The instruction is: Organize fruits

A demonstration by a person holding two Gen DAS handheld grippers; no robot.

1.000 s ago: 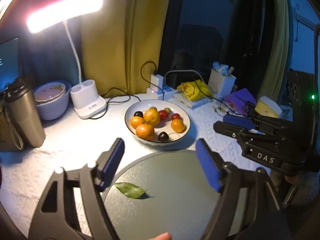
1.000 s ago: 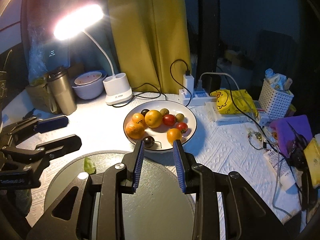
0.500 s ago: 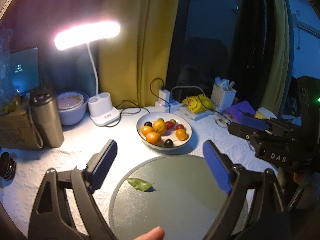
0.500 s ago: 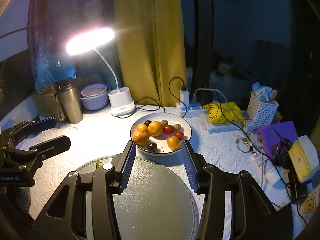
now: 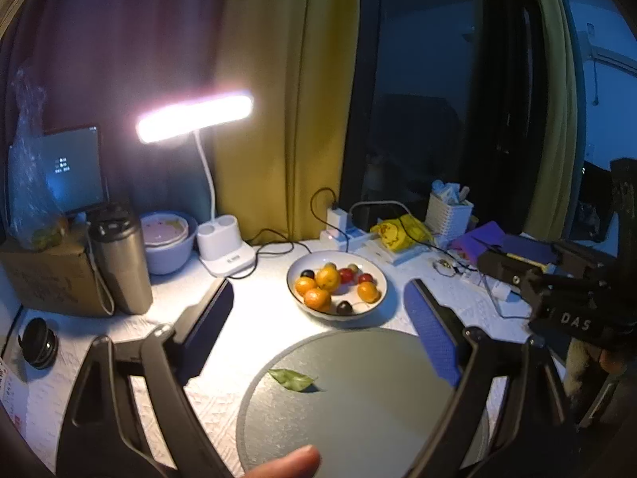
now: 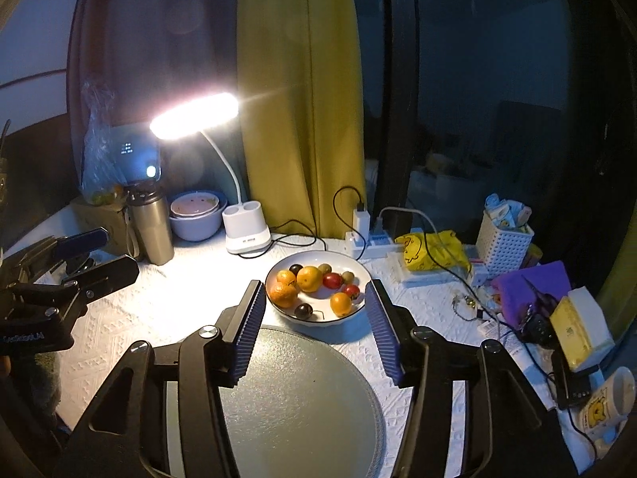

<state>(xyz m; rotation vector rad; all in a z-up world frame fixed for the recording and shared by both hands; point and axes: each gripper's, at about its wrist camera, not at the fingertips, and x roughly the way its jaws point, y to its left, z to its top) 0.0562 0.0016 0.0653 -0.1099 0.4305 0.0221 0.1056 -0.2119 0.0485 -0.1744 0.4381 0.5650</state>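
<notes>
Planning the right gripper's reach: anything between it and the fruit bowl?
Only the far edge of the round grey tray and a thin strip of white cloth. The right wrist view shows the right gripper open, with the bowl straight ahead.

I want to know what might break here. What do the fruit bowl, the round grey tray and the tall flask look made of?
Fruit bowl: probably glazed ceramic; glossy white with a thin dark rim line.
Round grey tray: matte and speckled, perhaps coated metal or stone-look plastic; I cannot tell.
Tall flask: likely brushed stainless steel, with a dull metallic sheen and a dark lid.
</notes>
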